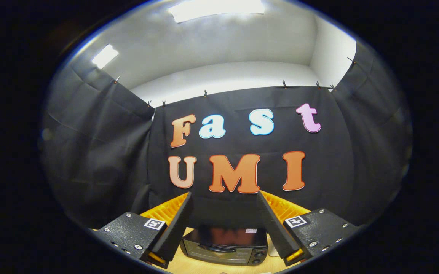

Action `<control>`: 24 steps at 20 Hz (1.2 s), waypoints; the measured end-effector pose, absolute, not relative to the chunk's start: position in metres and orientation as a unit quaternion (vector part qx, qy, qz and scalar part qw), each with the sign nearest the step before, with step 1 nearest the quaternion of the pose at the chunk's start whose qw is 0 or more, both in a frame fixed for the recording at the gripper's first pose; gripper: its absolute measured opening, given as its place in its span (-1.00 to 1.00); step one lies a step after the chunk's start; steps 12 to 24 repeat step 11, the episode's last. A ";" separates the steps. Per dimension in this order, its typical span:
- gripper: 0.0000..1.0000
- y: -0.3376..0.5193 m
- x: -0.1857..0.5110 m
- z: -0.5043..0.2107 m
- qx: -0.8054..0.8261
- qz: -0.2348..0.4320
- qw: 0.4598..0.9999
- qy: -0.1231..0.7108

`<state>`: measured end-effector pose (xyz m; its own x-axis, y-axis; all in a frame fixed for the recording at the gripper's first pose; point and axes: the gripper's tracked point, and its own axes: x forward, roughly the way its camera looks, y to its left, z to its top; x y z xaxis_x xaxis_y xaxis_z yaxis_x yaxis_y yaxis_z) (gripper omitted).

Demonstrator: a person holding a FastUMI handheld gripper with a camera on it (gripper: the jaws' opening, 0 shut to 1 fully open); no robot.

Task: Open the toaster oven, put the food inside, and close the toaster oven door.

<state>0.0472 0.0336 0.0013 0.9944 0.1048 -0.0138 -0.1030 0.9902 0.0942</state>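
I hold my hand-held gripper (225,198) raised and tipped up toward the booth's black cloth wall (97,152), with its two fingers (177,228) spread wide apart and nothing between them. The toaster oven (225,245) sits low down, framed in the gap between the two fingers, well apart from their tips and below them. It stands on the light wooden worktop (219,268), squarely facing me, with its dark glossy top catching a reddish reflection. Its door looks closed, with the handle (219,249) running across the upper part of the glass front. Two round knobs (259,257) sit one above the other on the oven's right side, close to my right finger. A small white label (250,230) lies on the top near the rear right corner. Behind the oven the cloth wall hangs down to the worktop. I cannot make out any food from here. Above the cloth wall a pale ceiling with two bright light panels (215,9) shows.
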 end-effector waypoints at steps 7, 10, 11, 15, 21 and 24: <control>0.97 0.042 0.039 0.032 0.032 0.079 0.996 0.009; 0.97 0.044 0.034 0.048 0.029 0.081 0.996 -0.005; 0.97 0.045 0.034 0.051 0.033 0.082 0.996 -0.008; 0.97 0.045 0.034 0.051 0.033 0.082 0.996 -0.008; 0.97 0.045 0.034 0.051 0.033 0.082 0.996 -0.008; 0.97 0.045 0.034 0.051 0.033 0.082 0.996 -0.008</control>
